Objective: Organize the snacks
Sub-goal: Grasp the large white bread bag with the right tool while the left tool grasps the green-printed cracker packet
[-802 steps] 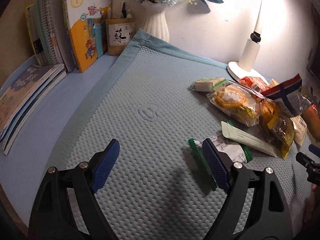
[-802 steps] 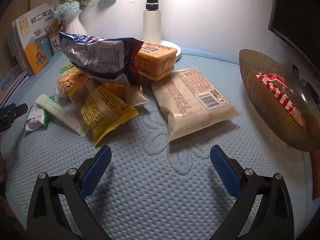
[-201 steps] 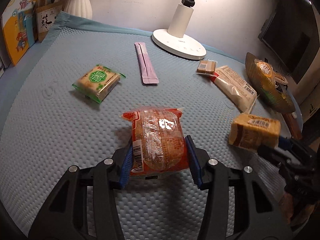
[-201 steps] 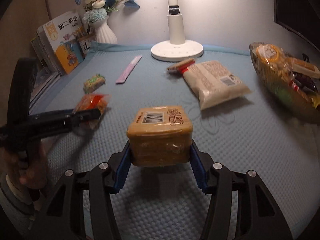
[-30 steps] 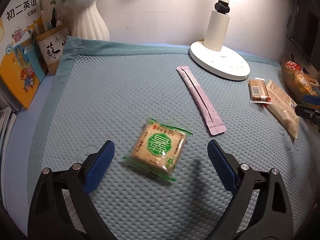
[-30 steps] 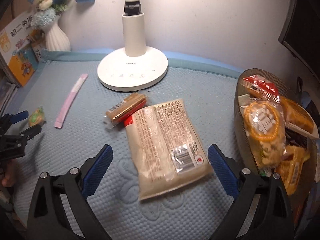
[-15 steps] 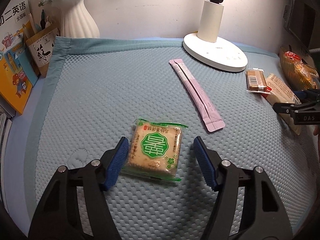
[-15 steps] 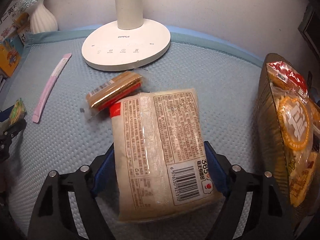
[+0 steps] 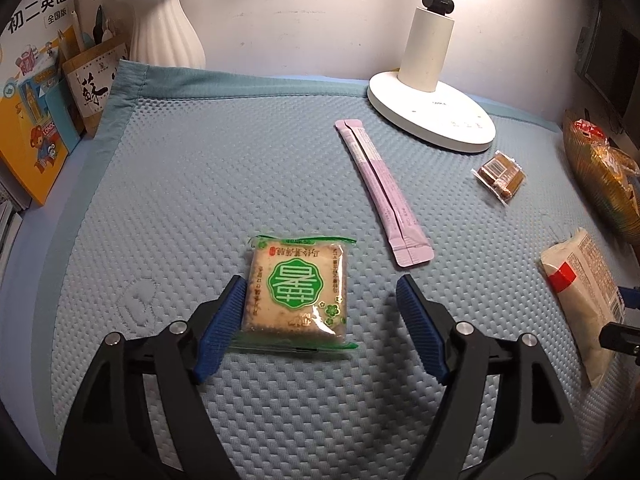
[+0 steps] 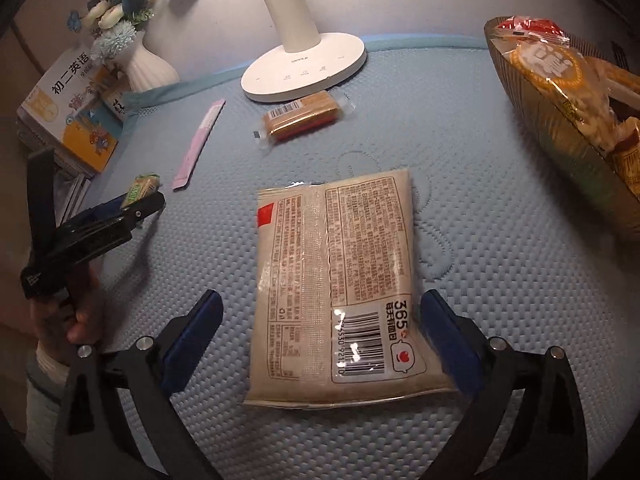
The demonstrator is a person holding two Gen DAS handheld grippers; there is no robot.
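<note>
Blue-padded, the left hand-held gripper (image 9: 320, 312) is straddling the green biscuit packet (image 9: 298, 292), half open, while the right hand-held gripper (image 10: 320, 336) is bracketing the beige bag (image 10: 340, 292), wide.

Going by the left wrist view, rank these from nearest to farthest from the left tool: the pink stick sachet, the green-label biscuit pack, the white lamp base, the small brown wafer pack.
1. Green-label biscuit pack, between the fingers of the left tool, against its left finger.
2. Pink stick sachet, ahead and slightly right.
3. Small brown wafer pack, farther right.
4. White lamp base, at the back right by the wall.
</note>
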